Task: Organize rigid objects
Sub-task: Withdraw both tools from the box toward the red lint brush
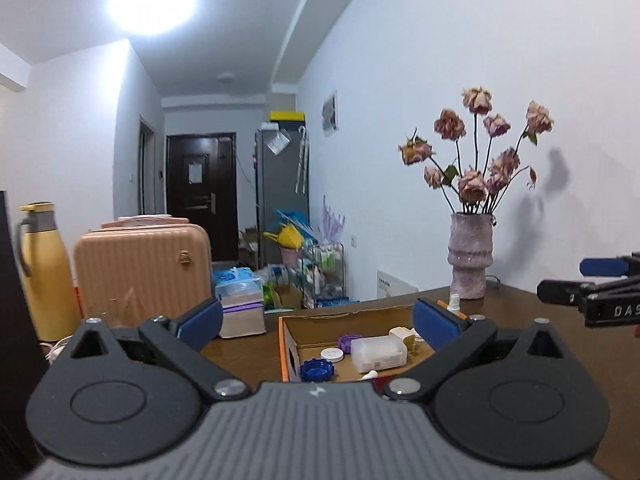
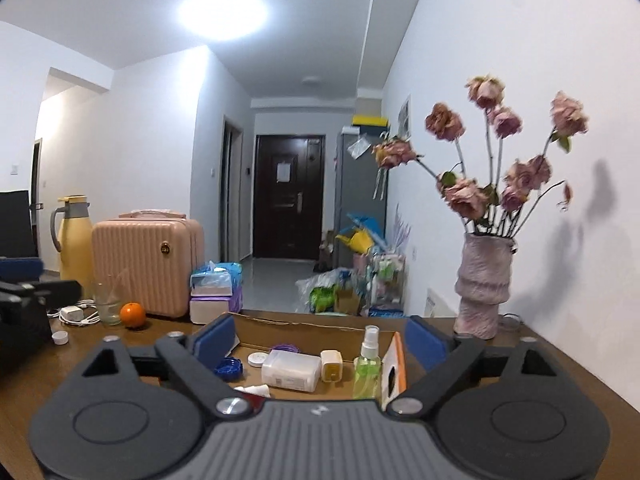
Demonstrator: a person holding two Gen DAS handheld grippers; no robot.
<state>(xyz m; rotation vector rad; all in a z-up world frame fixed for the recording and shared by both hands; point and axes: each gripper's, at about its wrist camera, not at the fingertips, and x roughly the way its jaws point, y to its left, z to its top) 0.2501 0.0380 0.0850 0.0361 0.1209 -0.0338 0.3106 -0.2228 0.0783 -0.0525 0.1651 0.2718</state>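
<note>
Our left gripper (image 1: pixel 318 322): jaws spread wide, empty | our right gripper (image 2: pixel 320 340): jaws spread wide, empty | open brown cardboard box (image 2: pixel 304 326) on dark wooden desk (image 1: pixel 240 350), holding translucent white plastic case (image 2: pixel 291 370), green spray bottle (image 2: pixel 367 364), blue ribbed cap (image 1: pixel 317 370)

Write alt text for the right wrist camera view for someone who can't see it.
An open right claw hangs empty over a shallow cardboard box holding a green spray bottle, a clear plastic case and bottle caps. Behind it on the wooden table stands a vase of dried roses.
</note>
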